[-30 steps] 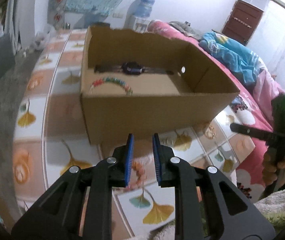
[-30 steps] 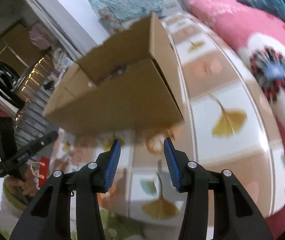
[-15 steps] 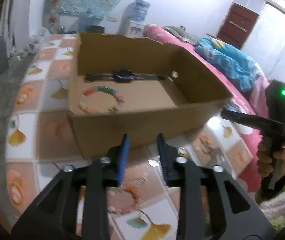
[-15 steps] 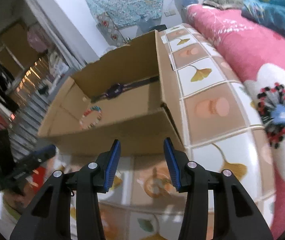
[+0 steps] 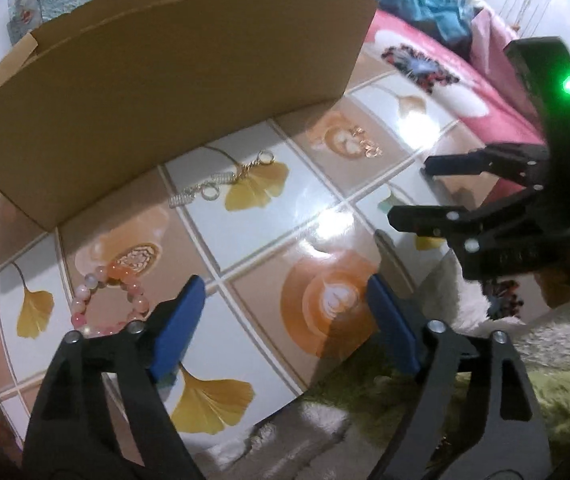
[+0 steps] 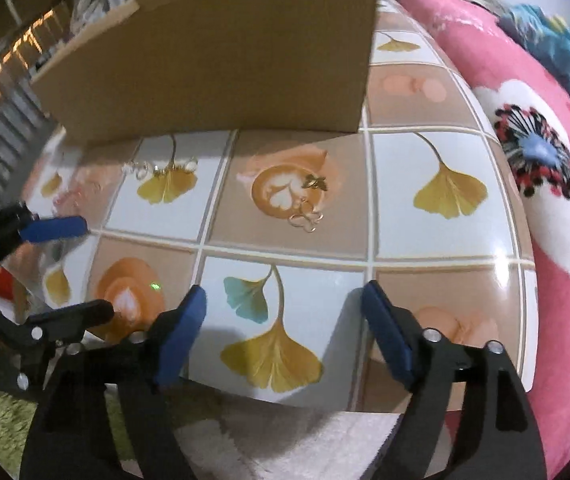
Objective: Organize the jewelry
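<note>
- Brown cardboard: we take the box [image 5: 157,80] as our landmark, standing on the patterned tile mat [image 5: 285,216].
- Just in front of the box's near wall we see a silver spiral chain with rings [image 5: 221,184] lying flat on the mat.
- Nearer to us than the box, off its left end, lies a pink bead bracelet [image 5: 105,300], touching nothing but the mat.
- Off the box's right corner rest small gold earrings [image 6: 311,204], apart from the wall.
- Our left gripper [image 5: 285,320] has just been opening; its blue pads [image 5: 181,324] stand wide apart with only bare mat between them.
- Our right gripper [image 6: 283,320] has likewise just been opening and stands apart, empty, well short of the box.
</note>
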{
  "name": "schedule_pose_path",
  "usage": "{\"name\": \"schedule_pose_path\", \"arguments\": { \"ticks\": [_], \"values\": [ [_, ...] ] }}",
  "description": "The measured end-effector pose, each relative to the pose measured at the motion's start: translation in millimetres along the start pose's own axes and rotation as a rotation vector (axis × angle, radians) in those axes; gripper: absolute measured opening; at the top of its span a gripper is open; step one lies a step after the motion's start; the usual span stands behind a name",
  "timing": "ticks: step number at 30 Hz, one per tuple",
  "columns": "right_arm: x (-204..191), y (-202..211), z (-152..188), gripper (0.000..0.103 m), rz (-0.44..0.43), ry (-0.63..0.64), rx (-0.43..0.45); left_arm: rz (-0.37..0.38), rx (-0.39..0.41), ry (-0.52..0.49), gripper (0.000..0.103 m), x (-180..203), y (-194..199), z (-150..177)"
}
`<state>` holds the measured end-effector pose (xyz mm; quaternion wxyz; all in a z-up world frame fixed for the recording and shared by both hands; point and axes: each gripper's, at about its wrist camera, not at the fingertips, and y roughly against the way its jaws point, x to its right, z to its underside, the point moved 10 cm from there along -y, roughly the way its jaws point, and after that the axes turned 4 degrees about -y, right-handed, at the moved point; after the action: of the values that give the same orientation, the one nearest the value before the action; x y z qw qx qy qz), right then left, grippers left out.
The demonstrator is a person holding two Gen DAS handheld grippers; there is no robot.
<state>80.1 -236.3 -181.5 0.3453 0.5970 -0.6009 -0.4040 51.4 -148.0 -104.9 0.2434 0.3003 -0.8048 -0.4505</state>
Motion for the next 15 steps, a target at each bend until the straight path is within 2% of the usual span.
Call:
{"name": "schedule_pose_path", "arguments": {
  "ticks": [3,6,10,15],
  "values": [
    [-1.5,-2.6,1.0,0.096,-0.010,0.007,-0.008,-0.017,-0.024,0.032,0.085,-8.8,-3.6,1.2],
    [0.3,-5.8,0.8,0.096,0.002,0.014,-0.012,-0.039,-0.032,0.061,0.088,-17.1,-4.5,2.2],
    [-0.8,-7.0,4.9,0.096,0.035,0.040,-0.001,-0.027,-0.031,0.082,0.095,-22.9,-5.4,1.8],
    [-2.3,-7.8,7.4,0.097,0.069,0.028,0.020,-0.026,-0.032,0.089,0.095,-24.0,-6.2,0.9]
  ]
}}
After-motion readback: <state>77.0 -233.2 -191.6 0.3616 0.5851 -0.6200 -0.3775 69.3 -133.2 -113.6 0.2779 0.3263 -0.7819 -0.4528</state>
